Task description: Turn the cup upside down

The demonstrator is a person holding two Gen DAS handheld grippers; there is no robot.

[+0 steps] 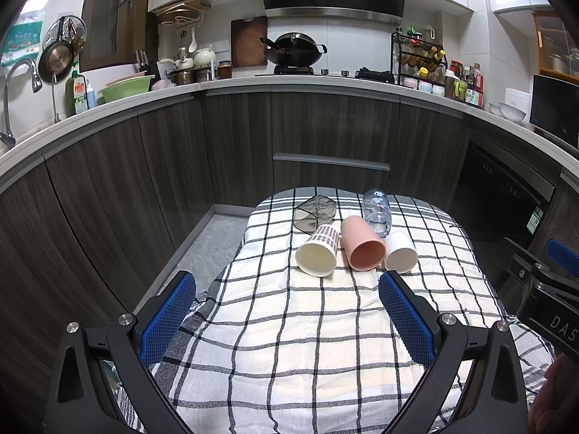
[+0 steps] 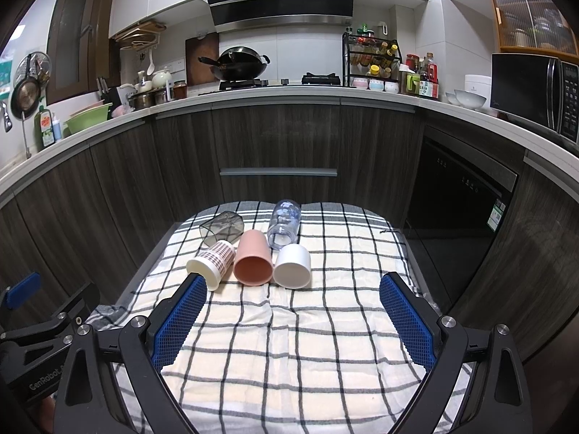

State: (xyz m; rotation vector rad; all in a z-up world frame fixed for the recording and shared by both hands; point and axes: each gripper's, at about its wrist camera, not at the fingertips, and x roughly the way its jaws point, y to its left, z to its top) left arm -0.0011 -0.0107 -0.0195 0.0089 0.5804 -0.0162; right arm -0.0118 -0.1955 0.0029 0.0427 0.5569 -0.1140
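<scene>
Several cups lie on their sides on a checked cloth [image 1: 307, 332] [image 2: 289, 332]. In front, mouths toward me: a patterned cream cup [image 1: 319, 250] [image 2: 213, 262], a pink cup [image 1: 362, 243] [image 2: 252, 262] and a white cup [image 1: 400, 252] [image 2: 293, 266]. Behind them lie a dark smoky cup [image 1: 314, 213] [image 2: 220, 227] and a clear cup [image 1: 377, 210] [image 2: 285, 222]. My left gripper [image 1: 287, 285] is open and empty, short of the cups. My right gripper [image 2: 293, 285] is open and empty, its left finger beside the patterned cup.
The clothed table stands before dark kitchen cabinets [image 1: 235, 144] under a white counter [image 2: 289, 96] with a wok [image 2: 240, 63], spice rack and microwave [image 2: 535, 90]. The right gripper's body shows at the right edge of the left wrist view [image 1: 542, 289].
</scene>
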